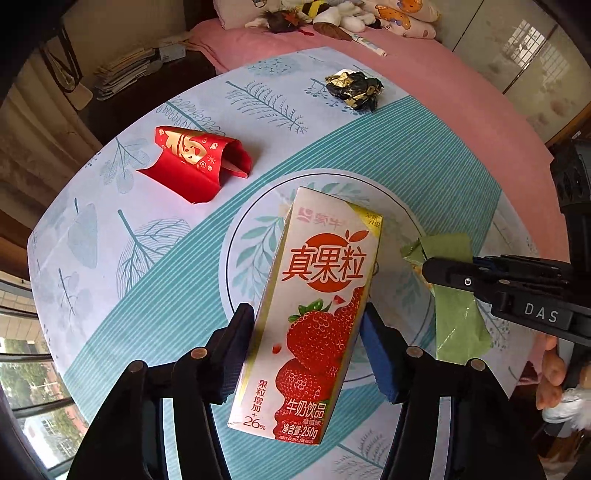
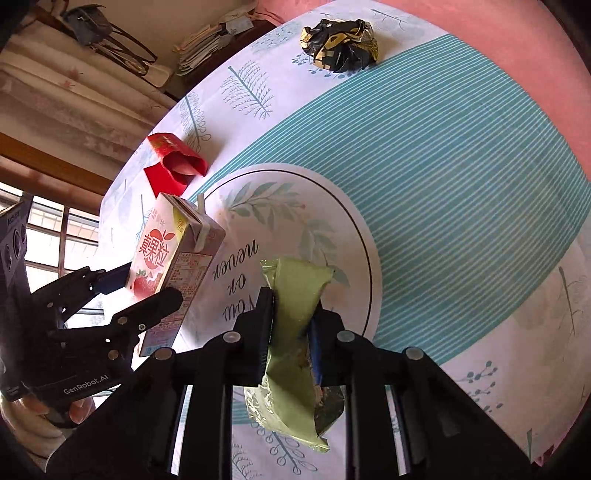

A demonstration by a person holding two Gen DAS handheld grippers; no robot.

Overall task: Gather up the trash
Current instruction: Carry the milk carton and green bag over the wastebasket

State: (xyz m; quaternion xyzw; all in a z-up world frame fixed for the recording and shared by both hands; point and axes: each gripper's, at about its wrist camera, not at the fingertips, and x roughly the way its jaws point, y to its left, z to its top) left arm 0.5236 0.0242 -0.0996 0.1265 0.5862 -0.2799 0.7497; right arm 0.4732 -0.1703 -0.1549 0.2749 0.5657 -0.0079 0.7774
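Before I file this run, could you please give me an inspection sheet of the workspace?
Surface: round table under a white and teal leaf-print cloth.
Job's things: strawberry milk carton with a straw, held off the cloth; green wrapper, torn open, also held; red envelope, folded, lying on the cloth; crumpled black-and-gold foil near the far edge.
Clutter: nothing seen on the table.
Grippers: left tongs shut on the carton; right tongs shut on the wrapper.
Cables: nothing seen.
Surroundings: pink bed with soft toys and a pen, stacked papers, a handbag, a window.
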